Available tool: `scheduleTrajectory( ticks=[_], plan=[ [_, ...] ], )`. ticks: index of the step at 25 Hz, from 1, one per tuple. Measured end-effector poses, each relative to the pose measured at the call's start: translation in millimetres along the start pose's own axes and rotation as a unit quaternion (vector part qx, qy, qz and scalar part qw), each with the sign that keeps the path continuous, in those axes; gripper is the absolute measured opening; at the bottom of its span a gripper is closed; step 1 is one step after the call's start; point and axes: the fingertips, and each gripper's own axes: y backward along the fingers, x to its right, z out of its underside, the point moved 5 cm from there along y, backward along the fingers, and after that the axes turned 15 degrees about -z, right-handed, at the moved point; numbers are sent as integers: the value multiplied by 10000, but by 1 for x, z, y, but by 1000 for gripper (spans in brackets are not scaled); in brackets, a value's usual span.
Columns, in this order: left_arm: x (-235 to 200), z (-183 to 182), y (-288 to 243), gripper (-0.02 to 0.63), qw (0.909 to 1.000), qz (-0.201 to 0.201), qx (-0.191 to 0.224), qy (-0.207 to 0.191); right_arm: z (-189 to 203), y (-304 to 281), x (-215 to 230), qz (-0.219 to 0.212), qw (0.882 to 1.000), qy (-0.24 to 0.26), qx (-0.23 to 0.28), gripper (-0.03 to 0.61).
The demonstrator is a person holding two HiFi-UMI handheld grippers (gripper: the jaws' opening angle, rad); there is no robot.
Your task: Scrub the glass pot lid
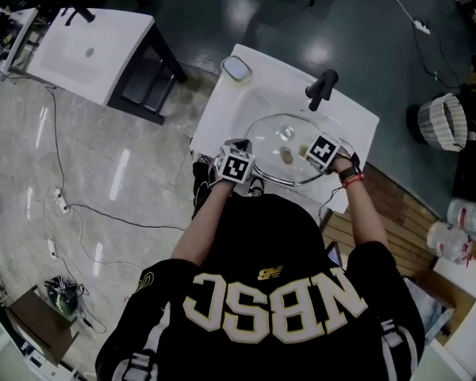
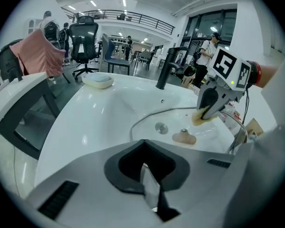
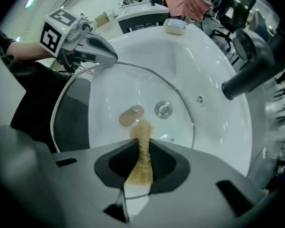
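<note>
The round glass pot lid (image 1: 279, 137) lies in the white sink basin (image 1: 258, 98), with its tan knob (image 1: 286, 155) near the middle. My left gripper (image 1: 246, 149) is at the lid's left rim and is shut on that thin metal edge (image 2: 149, 186). From the other side, my right gripper (image 1: 307, 154) holds a yellow-brown sponge (image 3: 142, 151) shut in its jaws. The sponge's tip presses on the glass lid (image 3: 133, 80) just beside the knob (image 3: 131, 115). The left gripper view shows the right gripper (image 2: 208, 109) and the sponge (image 2: 199, 118) on the lid (image 2: 175, 120).
A black faucet (image 1: 321, 90) stands at the basin's back edge and a soap dish (image 1: 236, 68) at its far left corner. The drain (image 3: 163, 109) shows through the glass. A second sink (image 1: 87, 50) stands further left. Cables lie on the floor, and a basket (image 1: 444, 121) stands at right.
</note>
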Motion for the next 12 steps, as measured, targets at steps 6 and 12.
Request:
scheduleTrajectory(
  ticks=[6, 12],
  plan=[
    [0, -1, -1, 14, 10000, 16, -13, 0, -6, 3, -27, -258, 9993, 231, -129, 71],
    [0, 0, 0, 13, 10000, 4, -42, -27, -33, -4, -60, -781, 9953, 384, 415, 72]
  ],
)
